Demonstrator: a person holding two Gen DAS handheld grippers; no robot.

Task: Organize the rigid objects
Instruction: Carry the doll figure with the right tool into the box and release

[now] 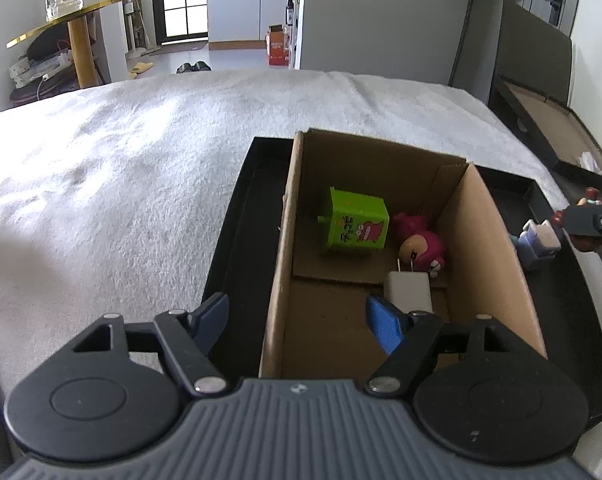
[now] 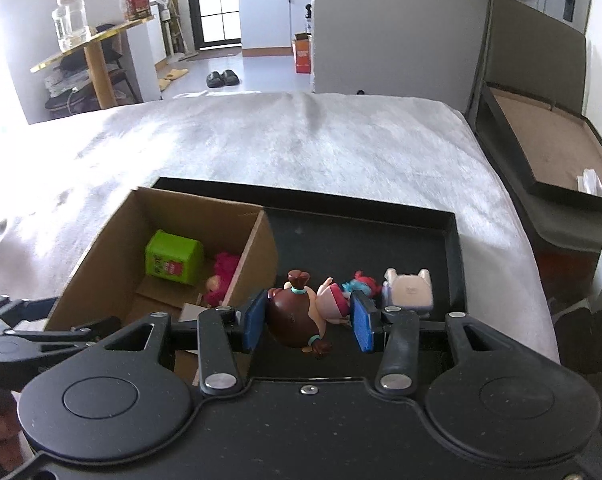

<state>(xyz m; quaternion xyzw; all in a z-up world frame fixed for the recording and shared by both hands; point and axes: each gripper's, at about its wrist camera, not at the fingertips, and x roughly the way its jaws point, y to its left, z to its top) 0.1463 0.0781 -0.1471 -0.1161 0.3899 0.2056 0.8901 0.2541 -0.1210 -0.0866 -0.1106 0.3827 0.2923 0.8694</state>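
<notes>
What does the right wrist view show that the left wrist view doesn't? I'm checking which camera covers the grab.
Only the right wrist view shows the right gripper shut on the brown-haired doll, with the tray floor behind. Only the left shows the left gripper open and empty, plus the white charger. Both share the cardboard box, green cube, pink figure and pale lilac figure.

Green cube box [image 1: 356,224], ahead of the left hand-held gripper [image 1: 297,318] inside the carton: dark printed characters beside a red cartoon figure, not legible. No other readable text.
</notes>
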